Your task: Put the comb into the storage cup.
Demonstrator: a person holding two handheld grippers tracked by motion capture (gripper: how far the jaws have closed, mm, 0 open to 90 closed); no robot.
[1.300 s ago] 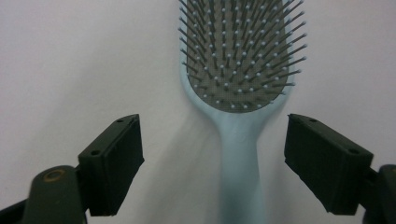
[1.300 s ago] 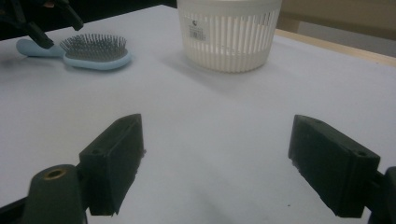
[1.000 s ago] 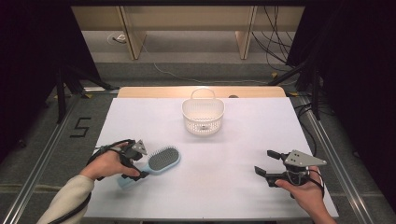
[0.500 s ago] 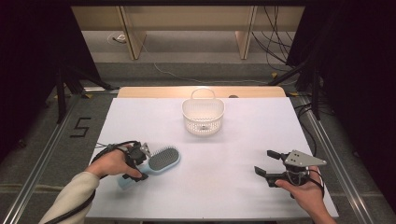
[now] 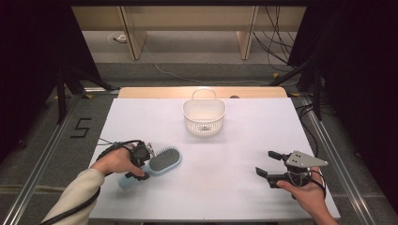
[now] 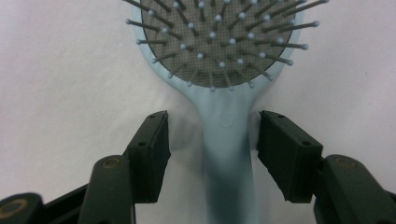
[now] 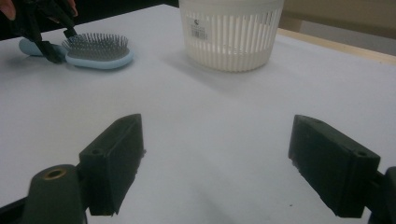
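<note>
High view: white table [image 5: 234, 187] is taken as the work area; white basket [image 5: 204, 117] is set at the far middle, well apart from both grippers; light-blue hairbrush [image 5: 157, 164] is laid bristles-up at the near left, handle toward the person. Left gripper [image 5: 140, 161] is placed over the handle; in the left gripper view its jaws are seen spread, one each side of the handle [image 6: 229, 154], not yet touching it. Right gripper [image 5: 271, 164] is held spread over bare table at the near right, nothing between its jaws. Step is judged as the grasp of the brush; jaws should be kept level and centred on the handle just below the head, then closed squarely so the brush is not twisted. Open room is left between brush and basket; near table edge is close behind the handle, so any drag backward should be avoided.
</note>
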